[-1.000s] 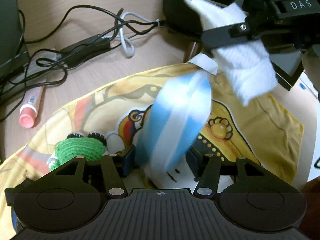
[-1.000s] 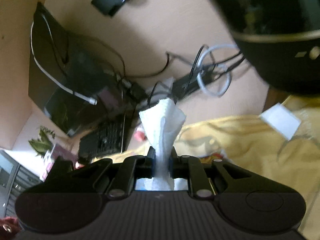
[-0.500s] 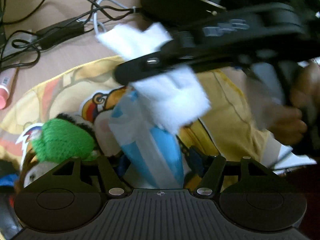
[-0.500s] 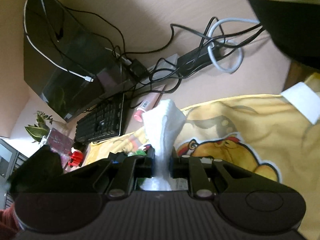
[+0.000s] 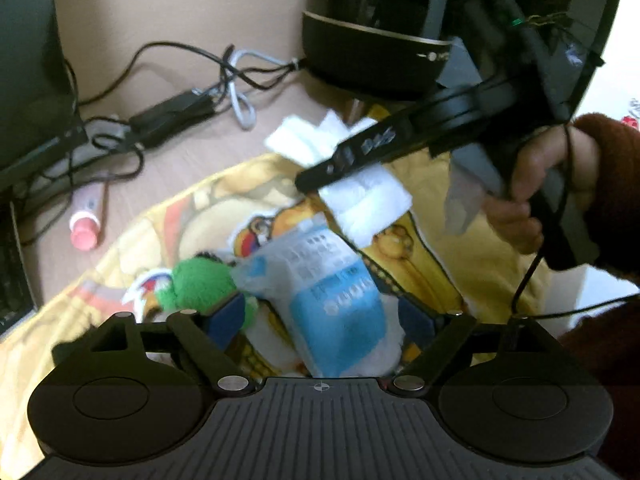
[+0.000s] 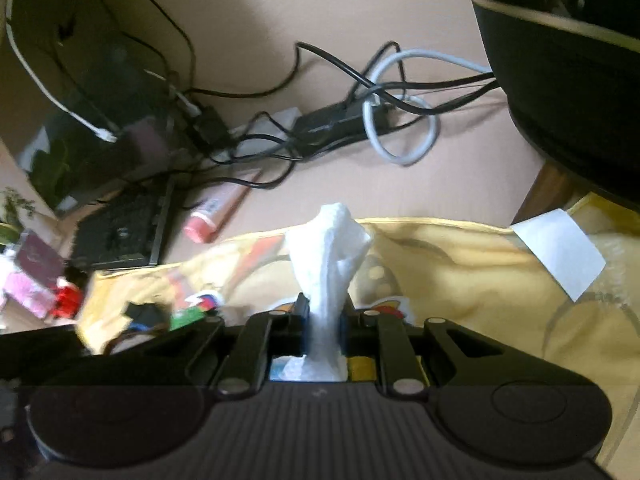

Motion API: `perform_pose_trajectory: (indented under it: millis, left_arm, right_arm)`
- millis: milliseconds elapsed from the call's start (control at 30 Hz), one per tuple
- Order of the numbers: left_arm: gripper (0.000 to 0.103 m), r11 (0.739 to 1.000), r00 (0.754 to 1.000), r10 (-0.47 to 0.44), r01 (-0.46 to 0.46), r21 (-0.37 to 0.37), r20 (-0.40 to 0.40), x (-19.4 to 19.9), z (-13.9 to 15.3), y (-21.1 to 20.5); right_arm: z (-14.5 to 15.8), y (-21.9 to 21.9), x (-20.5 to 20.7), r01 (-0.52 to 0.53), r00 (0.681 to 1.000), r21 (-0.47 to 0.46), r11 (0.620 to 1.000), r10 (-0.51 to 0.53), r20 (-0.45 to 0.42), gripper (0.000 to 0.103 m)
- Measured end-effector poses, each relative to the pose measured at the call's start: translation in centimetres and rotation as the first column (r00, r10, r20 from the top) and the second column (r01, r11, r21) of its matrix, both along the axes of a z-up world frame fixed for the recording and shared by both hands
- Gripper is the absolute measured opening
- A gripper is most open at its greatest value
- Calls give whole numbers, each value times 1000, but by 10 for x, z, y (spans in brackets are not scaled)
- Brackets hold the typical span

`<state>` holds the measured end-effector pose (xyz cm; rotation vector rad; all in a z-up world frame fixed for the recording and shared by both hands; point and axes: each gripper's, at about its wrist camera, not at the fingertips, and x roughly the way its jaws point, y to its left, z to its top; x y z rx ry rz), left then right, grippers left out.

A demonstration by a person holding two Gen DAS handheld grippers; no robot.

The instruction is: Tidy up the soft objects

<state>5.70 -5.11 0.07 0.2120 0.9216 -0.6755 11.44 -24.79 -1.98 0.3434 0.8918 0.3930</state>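
A blue and white tissue pack [image 5: 332,292] lies on the yellow cartoon cloth [image 5: 460,248], between the spread fingers of my left gripper [image 5: 324,318], which is open. A gap shows at the left pad. A green knitted toy [image 5: 196,280] sits just left of the pack. My right gripper [image 5: 310,178] reaches in from the right above the pack, shut on a white tissue [image 5: 364,200]. In the right wrist view the same white tissue [image 6: 332,248] sticks up out of my right gripper [image 6: 324,312] over the yellow cloth [image 6: 460,272].
A pink tube [image 5: 86,228] lies on the desk left of the cloth. Behind it are tangled cables and a black adapter [image 5: 172,116]. A large black rounded object [image 5: 380,40] stands at the back. A keyboard [image 6: 120,232] lies far left. A hand [image 5: 532,184] holds the right gripper.
My left gripper's fingers have spread and the pack has tipped down flat onto the cloth. The right gripper has swung back right with the tissue, still above the pack.
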Motion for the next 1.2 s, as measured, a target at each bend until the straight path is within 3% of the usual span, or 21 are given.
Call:
perform_pose_trajectory:
  millis: [67,167,233,333,367,433,467,533,700,767,800,833,967,1133,1200]
  left_arm:
    - [94,999,999,-40,39,-18,-30,-3,-3,1]
    - [94,997,996,-69,70,19,-57,-7,-16,-9]
    - [94,995,996,-78,81,55,-46,-7,-23,-17]
    - [94,990,998,-70,70,126,2,-6,-28,-26]
    - [95,990,998,-63,61,131,8,-5,-29,-26]
    - [96,991,999,-52,50,125,10,-3,-29,-24]
    - [97,991,999,-52,51,122,9,-3,-28,-24]
    - [97,991,999,-51,49,124,10,-2,-28,-23]
    - [98,991,999,-46,46,125,-1,-2,-28,-19]
    - [98,991,999,-43,43,130,0,-4,-28,-17]
    - [98,990,999,-43,42,134,0,-4,-28,-17]
    - [98,990,999,-43,42,136,1,-5,-28,-17]
    - [100,988,999,-51,51,145,-1,-5,-30,-22]
    - [100,983,997,-73,73,169,-4,-9,-32,-23]
    - [101,983,997,-73,73,171,-3,-8,-33,-24]
  right_arm:
    - [6,2,-10,-43,999,73,996,43,-9,17]
    - [5,12,-23,-119,989,225,967,136,-58,18]
    - [1,25,-30,-163,981,207,965,181,-69,18]
    - [-1,31,-40,-166,985,88,982,170,-38,27]
    - [0,30,-42,-160,986,64,985,162,-31,32]
    - [7,29,-50,-158,987,-4,987,158,4,70]
    - [11,30,-55,-160,986,-49,986,162,31,72]
    - [16,30,-65,-183,980,-114,976,190,57,72]
    - [15,23,-70,-164,985,-107,981,169,39,72]
    - [15,17,-69,-142,988,-105,984,148,44,59]
    - [14,16,-70,-138,989,-100,985,143,44,38]
    - [13,13,-69,-133,990,-89,987,137,39,29]
    - [-1,12,-60,-119,993,-90,989,120,8,29]
    - [-13,8,-49,-80,997,-98,992,80,-8,52]
    - [-17,6,-45,-64,998,-101,993,63,-13,48]
